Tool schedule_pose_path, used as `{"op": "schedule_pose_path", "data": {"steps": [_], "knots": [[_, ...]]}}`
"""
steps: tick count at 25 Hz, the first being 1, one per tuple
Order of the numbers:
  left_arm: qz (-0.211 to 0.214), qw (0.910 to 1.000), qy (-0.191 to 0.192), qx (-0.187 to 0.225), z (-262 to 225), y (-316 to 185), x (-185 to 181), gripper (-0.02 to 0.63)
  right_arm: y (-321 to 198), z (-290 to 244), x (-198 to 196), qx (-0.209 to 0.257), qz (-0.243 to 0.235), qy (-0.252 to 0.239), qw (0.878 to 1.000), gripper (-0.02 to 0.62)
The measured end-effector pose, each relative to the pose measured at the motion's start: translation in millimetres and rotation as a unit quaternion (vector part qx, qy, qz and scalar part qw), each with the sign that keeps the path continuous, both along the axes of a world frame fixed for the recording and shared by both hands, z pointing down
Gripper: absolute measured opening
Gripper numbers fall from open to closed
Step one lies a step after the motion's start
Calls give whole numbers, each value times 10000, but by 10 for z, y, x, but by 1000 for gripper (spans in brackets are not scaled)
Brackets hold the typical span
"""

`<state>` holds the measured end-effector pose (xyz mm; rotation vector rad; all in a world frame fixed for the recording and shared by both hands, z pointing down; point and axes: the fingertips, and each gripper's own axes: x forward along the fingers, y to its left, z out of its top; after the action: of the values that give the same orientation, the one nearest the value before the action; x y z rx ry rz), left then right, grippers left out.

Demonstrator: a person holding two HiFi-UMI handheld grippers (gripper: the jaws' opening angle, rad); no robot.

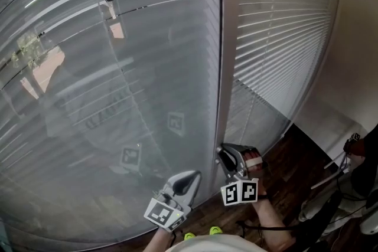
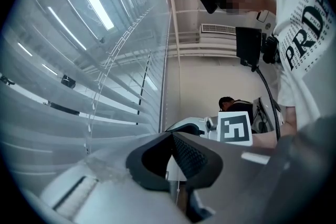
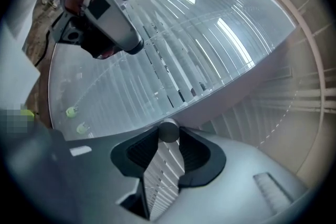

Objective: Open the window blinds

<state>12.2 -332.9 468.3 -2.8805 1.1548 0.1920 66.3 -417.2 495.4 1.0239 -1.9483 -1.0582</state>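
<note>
White slatted blinds hang closed on the right of an upright window frame. More slats show through the glass pane on the left. My right gripper is at the foot of the frame. In the right gripper view its pads close on a round grey wand end held between the tips of my right gripper. My left gripper hangs just left of it near the glass. Its tips meet with nothing seen in them in the left gripper view.
Dark wooden floor lies to the right, under a pale wall with a white baseboard. Cables and gear stand at the far right. The person's white shirt fills the right of the left gripper view.
</note>
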Motion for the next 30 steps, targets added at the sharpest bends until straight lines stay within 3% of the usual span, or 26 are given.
{"op": "schedule_pose_path", "data": {"steps": [14, 24, 27, 30], "knots": [[58, 10000, -4, -1, 42, 17, 35, -9, -6, 28, 10, -670, 163, -1110, 9914, 129], [-21, 10000, -7, 5, -18, 31, 63, -9, -5, -37, 12, -1396, 93, -2261, 9640, 129], [-85, 9999, 100, -9, -54, 23, 74, -9, -5, -45, 12, -1532, 105, -2481, 9565, 129], [-59, 10000, -24, 2, -23, 35, 91, -9, -8, -40, 19, -1645, 128, -2704, 9485, 129]]}}
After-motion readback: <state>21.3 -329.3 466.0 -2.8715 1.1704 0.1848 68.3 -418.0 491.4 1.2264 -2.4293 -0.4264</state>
